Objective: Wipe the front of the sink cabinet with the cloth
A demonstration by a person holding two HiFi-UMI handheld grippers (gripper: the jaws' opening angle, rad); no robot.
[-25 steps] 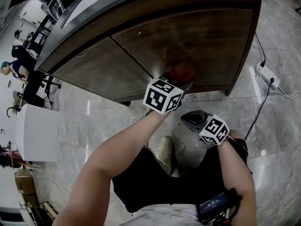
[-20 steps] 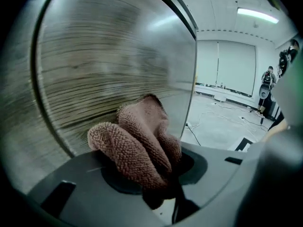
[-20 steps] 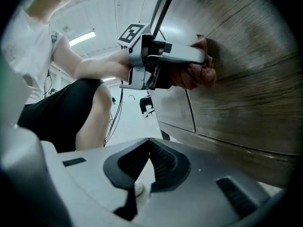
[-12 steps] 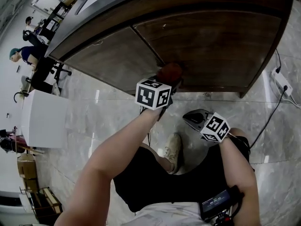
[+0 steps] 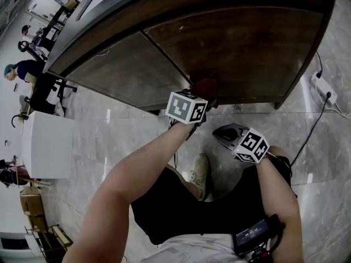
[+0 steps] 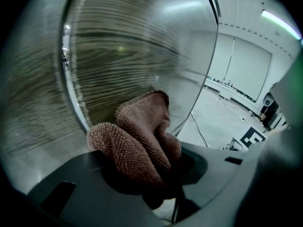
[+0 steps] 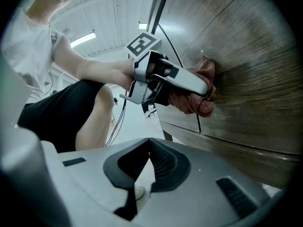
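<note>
the brown cloth [image 6: 142,141] is clamped in the left gripper [image 5: 205,96], with the jaws closed on a bunched wad of it. the wad is pressed low on the wooden cabinet front [image 5: 236,43], just beside the seam [image 5: 164,59] between the two doors. the right gripper [image 5: 226,136] is held back near the knee, jaws together, with nothing between them. a risk to be watched: only a small lump of cloth is in contact, so patches may be missed. if it is dragged hard across the seam, the cloth could be snagged and pulled loose, and the wood could be scraped by bare plastic.
</note>
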